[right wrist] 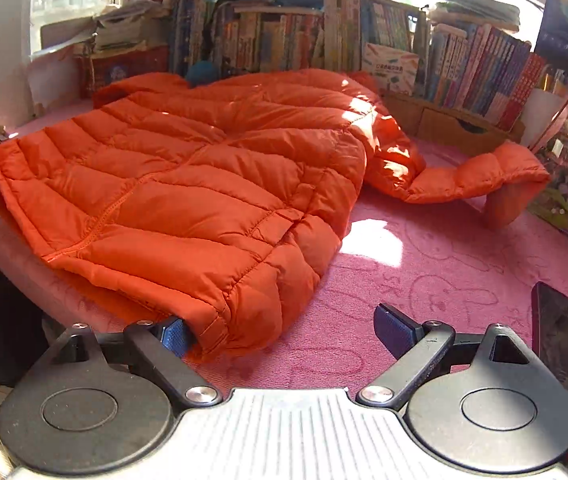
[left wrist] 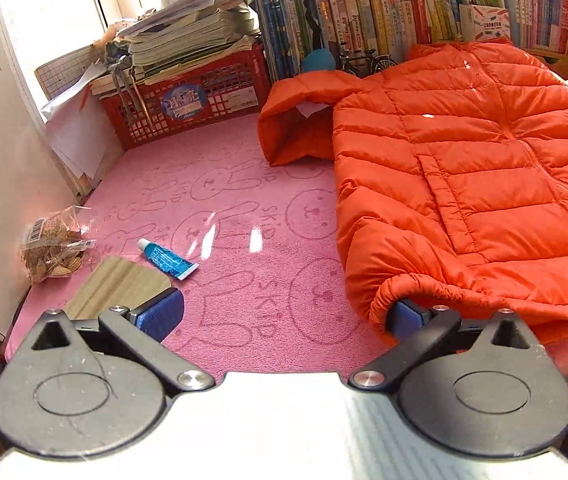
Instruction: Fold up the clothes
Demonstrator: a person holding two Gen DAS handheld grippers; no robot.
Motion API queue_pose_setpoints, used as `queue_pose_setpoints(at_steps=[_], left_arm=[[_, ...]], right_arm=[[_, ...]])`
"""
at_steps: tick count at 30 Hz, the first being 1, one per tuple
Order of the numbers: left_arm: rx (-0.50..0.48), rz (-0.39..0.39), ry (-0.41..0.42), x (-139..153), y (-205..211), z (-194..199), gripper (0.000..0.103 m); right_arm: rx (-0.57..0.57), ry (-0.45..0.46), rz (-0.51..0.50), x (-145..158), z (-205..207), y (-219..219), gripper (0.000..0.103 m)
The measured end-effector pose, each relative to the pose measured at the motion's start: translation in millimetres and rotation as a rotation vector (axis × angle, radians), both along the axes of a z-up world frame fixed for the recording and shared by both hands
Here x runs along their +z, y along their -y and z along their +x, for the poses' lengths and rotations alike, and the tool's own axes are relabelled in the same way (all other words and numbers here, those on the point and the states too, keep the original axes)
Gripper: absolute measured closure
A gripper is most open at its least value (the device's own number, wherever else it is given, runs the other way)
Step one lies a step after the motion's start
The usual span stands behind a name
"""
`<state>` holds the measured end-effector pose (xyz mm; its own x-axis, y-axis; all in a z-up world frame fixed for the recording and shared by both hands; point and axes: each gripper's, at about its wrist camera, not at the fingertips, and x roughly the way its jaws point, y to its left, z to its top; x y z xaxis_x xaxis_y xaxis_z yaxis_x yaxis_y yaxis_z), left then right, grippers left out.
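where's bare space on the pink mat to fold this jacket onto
Widest bare patch of mat: between the jacket, red crate and tube. Another lies between the jacket hem and phone. Crowded along the books and by the snack bag.

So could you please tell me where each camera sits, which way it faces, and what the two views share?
Left wrist: sits on the left claw, looking forward and down over the pink mat toward the red crate; both open fingers show.
Right wrist: sits on the right claw, facing the bookshelf; both open fingers show.
Shared: the orange jacket, mat, crate and books.
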<state>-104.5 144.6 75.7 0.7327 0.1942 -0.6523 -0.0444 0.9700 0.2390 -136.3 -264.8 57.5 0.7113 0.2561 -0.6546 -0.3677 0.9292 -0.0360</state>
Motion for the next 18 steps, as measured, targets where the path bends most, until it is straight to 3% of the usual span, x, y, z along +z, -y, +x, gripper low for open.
queue_pose_setpoints(at_steps=[5, 10, 14, 16, 18], left_arm=[[-0.139, 0.015, 0.084, 26, 7, -19, 0.000], [-0.244, -0.139, 0.249, 43, 23, -14, 0.000], [-0.103, -0.163, 0.350, 27, 62, 20, 0.000], [-0.028, -0.148, 0.348, 7, 83, 46, 0.000], [0.037, -0.132, 0.319, -13, 97, 65, 0.000]], right_arm=[[-0.022, -0.011, 0.167, 13, -4, 22, 0.009], [0.014, 0.071, 0.462, 19, 6, 22, 0.000], [0.006, 0.234, 0.644, 22, 20, -3, 0.000], [-0.059, 0.304, 0.648, 15, 29, -25, 0.000], [-0.151, 0.294, 0.614, -3, 42, -50, 0.000]])
